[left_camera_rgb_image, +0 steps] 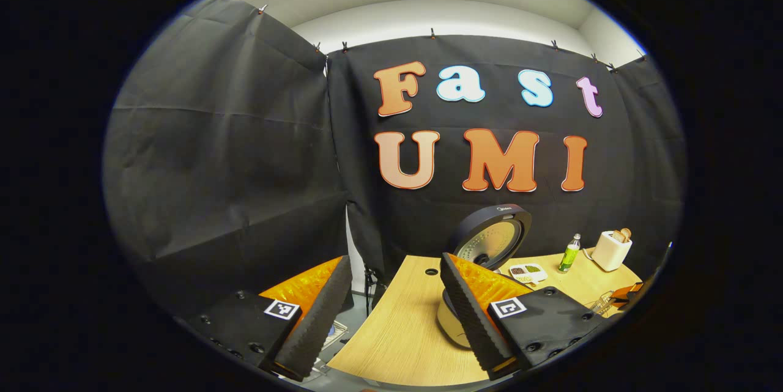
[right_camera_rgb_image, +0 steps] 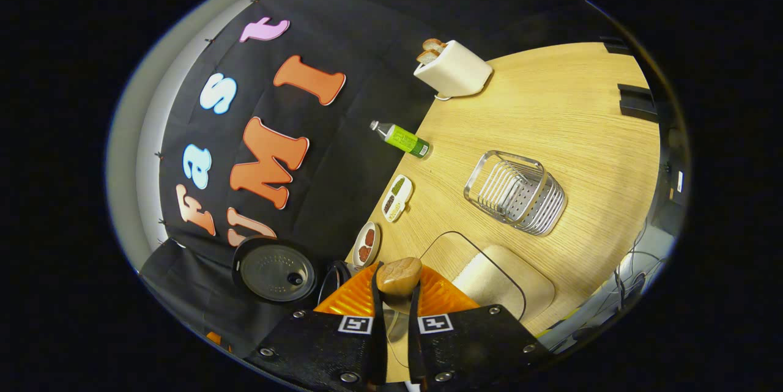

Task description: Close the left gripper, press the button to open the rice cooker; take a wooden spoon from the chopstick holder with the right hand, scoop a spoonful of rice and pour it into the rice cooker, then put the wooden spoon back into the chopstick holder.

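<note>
In the left gripper view, the left gripper (left_camera_rgb_image: 391, 312) is hanging with its jaws spread wide over the table (left_camera_rgb_image: 404, 331), the rice cooker (left_camera_rgb_image: 489, 239) standing lid-up just behind. In the right gripper view, the right gripper (right_camera_rgb_image: 397, 318) is clamping the wooden spoon (right_camera_rgb_image: 399, 276) beside the cooker, the chopstick holder (right_camera_rgb_image: 517, 193) sitting apart.

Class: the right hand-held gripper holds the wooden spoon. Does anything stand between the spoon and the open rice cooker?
Nothing visible does. The spoon sits clamped in the right hand-held gripper, and the cooker lid stands raised just beside it, with no object between them.
</note>
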A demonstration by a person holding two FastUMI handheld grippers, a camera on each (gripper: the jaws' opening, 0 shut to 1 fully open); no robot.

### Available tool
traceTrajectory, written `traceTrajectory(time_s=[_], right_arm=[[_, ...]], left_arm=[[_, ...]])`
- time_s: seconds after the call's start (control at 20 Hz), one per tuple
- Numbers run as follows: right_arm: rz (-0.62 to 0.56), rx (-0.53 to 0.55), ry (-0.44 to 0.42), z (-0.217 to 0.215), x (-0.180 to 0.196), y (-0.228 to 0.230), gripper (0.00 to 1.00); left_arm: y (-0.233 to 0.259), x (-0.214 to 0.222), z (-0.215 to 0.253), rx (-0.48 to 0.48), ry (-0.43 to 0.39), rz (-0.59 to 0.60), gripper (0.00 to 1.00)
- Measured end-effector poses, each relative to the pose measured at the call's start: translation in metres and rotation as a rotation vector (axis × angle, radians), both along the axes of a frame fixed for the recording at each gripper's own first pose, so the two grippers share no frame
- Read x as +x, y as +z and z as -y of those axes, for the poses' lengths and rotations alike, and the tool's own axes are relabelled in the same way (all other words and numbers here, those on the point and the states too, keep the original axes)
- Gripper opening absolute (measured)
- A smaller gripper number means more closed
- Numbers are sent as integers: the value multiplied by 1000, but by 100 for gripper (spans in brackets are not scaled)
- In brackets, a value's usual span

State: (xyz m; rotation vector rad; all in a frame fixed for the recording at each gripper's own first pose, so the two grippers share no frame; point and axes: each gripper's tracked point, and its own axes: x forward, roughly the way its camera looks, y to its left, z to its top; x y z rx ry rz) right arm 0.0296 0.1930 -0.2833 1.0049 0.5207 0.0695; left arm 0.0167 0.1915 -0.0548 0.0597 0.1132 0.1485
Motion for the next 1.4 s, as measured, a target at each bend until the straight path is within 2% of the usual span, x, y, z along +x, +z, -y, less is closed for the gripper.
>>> traceTrajectory(time_s=[0.15, 0.8, 0.85, 0.9, 1.2, 1.25, 1.35, 1.4], right_arm=[[0, 41, -12, 3, 0, 6, 13], [53, 233, -94, 2, 30, 71, 13], [58, 244, -96, 1, 33, 77, 13], [64, 252, -96, -1, 36, 84, 13], [100, 270, -73, -25, 60, 117, 12], [104, 274, -67, -32, 65, 122, 13], [116, 279, -46, -48, 74, 135, 13], [121, 279, -34, -58, 80, 140, 13]], left_arm=[[3, 2, 2, 5, -5, 8, 94], [2, 11, 7, -3, -22, 13, 94], [1, 11, 9, -4, -26, 13, 98], [2, 13, 9, -4, -31, 11, 94], [-4, 21, 14, -6, -55, 5, 94], [-5, 23, 16, -8, -61, 3, 98], [-8, 25, 18, -13, -73, 0, 98], [-9, 25, 19, -14, -76, -2, 94]])
